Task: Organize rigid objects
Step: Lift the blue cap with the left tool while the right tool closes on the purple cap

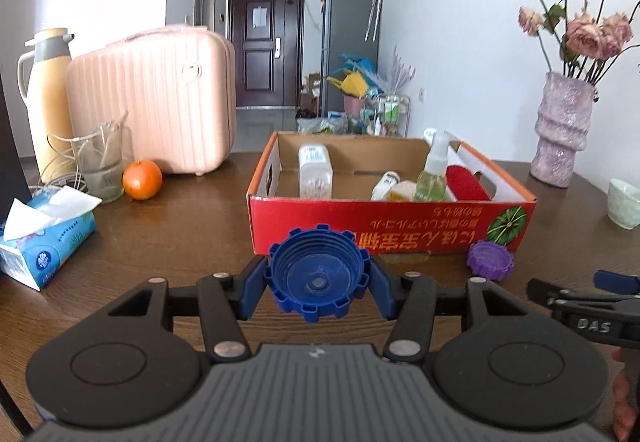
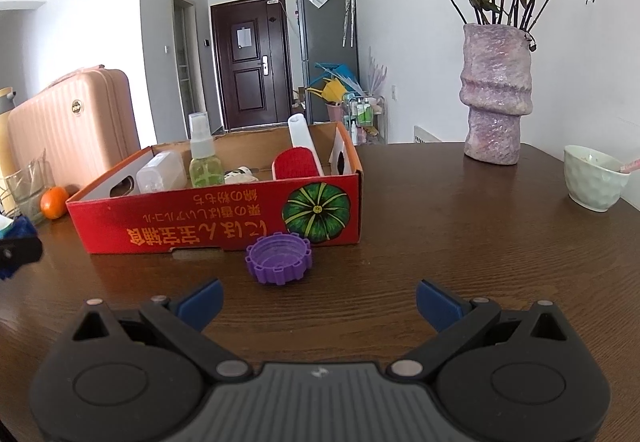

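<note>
Blue cap (image 1: 319, 276): clamped between the pads of the left gripper (image 1: 318, 288), hollow side facing the camera, above the table (image 1: 180, 234), the red box (image 1: 390, 224) at its 12 o'clock. Purple cap (image 2: 279, 259): on the table touching the box front, at 12 o'clock of the right gripper (image 2: 319, 302), whose fingers stand wide apart and hold nothing. Box printed with inverted Japanese text and a green pumpkin; spray bottle (image 2: 205, 158) and red roller (image 2: 297, 163) inside; "DAS" on the right gripper's body; orange (image 1: 142, 179) at the box's 9 o'clock, vase (image 2: 496, 92) at 2 o'clock.
</note>
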`<action>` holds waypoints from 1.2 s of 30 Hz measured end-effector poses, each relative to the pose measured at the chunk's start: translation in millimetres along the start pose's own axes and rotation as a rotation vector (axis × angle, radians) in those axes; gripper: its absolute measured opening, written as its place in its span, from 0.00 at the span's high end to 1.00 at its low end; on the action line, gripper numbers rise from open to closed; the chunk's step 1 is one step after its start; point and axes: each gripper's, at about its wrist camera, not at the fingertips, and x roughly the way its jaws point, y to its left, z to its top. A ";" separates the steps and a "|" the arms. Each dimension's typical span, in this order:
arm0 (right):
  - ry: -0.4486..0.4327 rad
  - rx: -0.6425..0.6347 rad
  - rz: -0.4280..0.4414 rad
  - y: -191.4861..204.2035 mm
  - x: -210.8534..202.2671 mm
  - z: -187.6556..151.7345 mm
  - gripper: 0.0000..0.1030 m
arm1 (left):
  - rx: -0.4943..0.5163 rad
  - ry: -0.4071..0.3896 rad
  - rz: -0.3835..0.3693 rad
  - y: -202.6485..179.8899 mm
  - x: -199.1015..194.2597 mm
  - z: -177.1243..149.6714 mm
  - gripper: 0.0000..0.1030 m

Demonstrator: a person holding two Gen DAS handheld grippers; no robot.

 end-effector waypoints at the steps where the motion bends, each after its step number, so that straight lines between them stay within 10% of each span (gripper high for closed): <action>1: 0.002 -0.004 0.001 0.6 0.7 -0.1 0.00 | 0.002 -0.008 -0.003 -0.4 -2.8 0.2 0.47; 36: 0.160 -0.021 -0.022 32.4 101.6 32.7 0.11 | -0.006 -0.021 -0.013 1.8 -7.1 3.1 0.47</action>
